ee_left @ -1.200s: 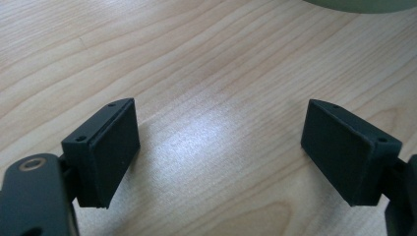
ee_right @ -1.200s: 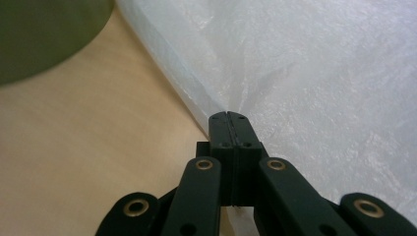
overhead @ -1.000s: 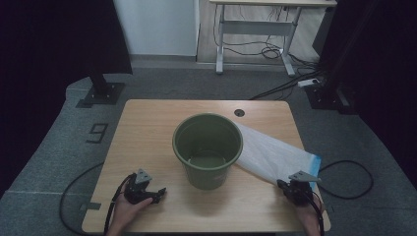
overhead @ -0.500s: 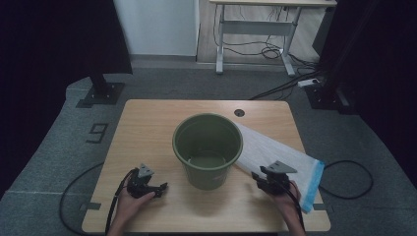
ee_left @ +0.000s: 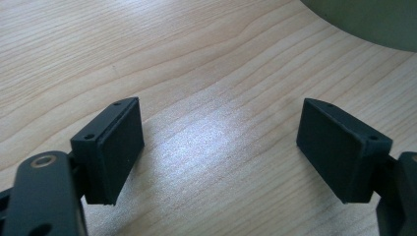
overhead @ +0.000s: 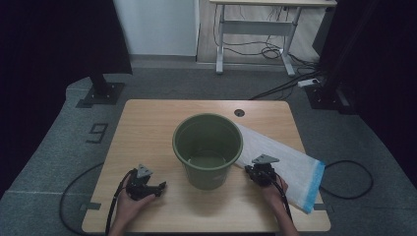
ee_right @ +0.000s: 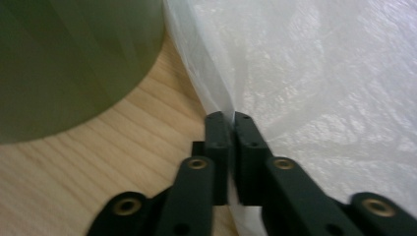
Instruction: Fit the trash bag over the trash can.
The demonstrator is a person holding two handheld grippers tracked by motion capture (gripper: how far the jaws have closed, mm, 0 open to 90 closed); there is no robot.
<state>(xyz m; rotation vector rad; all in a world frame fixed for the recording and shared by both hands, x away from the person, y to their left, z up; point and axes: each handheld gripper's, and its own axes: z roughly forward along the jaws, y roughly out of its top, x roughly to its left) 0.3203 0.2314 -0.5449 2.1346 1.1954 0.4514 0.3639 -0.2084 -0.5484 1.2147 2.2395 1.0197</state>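
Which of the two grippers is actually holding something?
The right gripper: its jaws are shut on the white bag's edge beside the bucket. The left gripper is open over bare table.

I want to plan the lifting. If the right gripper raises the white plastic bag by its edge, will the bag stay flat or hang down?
The white plastic bag looks thin and wrinkled, so it will probably droop and fold. It seems light; the right gripper, jaws closed on its edge, should carry it easily. It may brush the green bucket beside it.
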